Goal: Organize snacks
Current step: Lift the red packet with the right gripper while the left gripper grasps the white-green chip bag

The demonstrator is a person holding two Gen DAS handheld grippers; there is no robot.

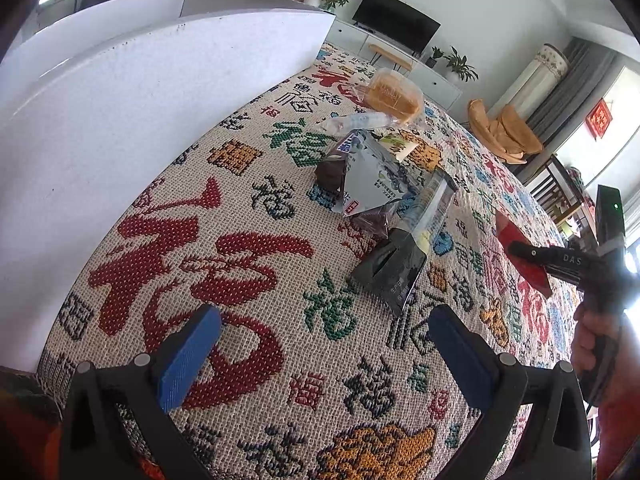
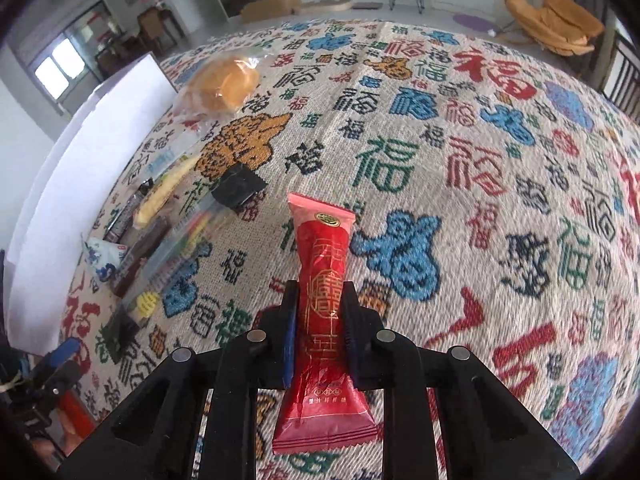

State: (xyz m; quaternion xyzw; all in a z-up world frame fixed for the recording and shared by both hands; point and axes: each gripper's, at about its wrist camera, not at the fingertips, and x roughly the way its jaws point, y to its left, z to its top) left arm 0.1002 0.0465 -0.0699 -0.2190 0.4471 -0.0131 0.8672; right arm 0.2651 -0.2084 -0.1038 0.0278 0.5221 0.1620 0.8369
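My right gripper (image 2: 318, 312) clamps the red packet (image 2: 324, 320); left gripper (image 1: 320, 344) gapes empty; next, carry it left to the snack row (image 2: 160, 232)

Glossy red plastic wrapper (image 2: 325, 316); rough woven cloth table cover (image 2: 460, 208).

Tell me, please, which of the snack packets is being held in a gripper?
The red packet, clamped in the right gripper; the other snacks lie in a row on the tablecloth.
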